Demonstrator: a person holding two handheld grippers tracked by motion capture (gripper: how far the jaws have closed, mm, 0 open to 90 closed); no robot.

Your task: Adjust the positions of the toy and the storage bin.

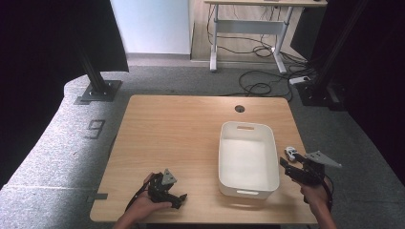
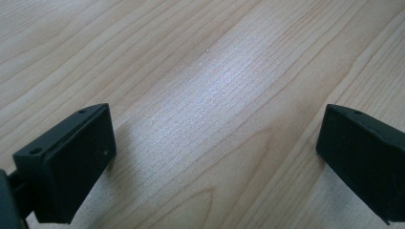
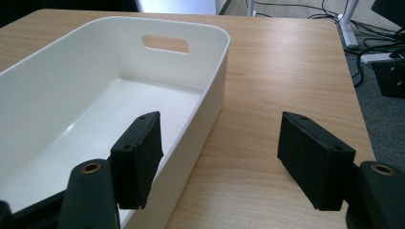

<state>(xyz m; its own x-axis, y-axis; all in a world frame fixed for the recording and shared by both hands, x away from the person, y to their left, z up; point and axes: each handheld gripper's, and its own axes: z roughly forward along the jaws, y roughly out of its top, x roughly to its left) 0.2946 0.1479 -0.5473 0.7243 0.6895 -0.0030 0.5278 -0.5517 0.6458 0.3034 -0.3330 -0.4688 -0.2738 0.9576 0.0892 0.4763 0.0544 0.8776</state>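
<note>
Both grippers stand with jaws apart and nothing between them — the left gripper (image 1: 165, 191) over bare worktop (image 1: 181, 129). The right gripper (image 3: 219, 157) straddles the near wall of the white bin (image 3: 119, 62), which looks empty — probably nothing done yet.

left gripper (image 1: 177, 199) sits low by the near edge, gripped in the left hand (image 1: 143, 206), jaws spread wide with nothing between them. right gripper (image 1: 285, 163) is up in the right hand (image 1: 315, 193), jaws parted wide too.
</note>
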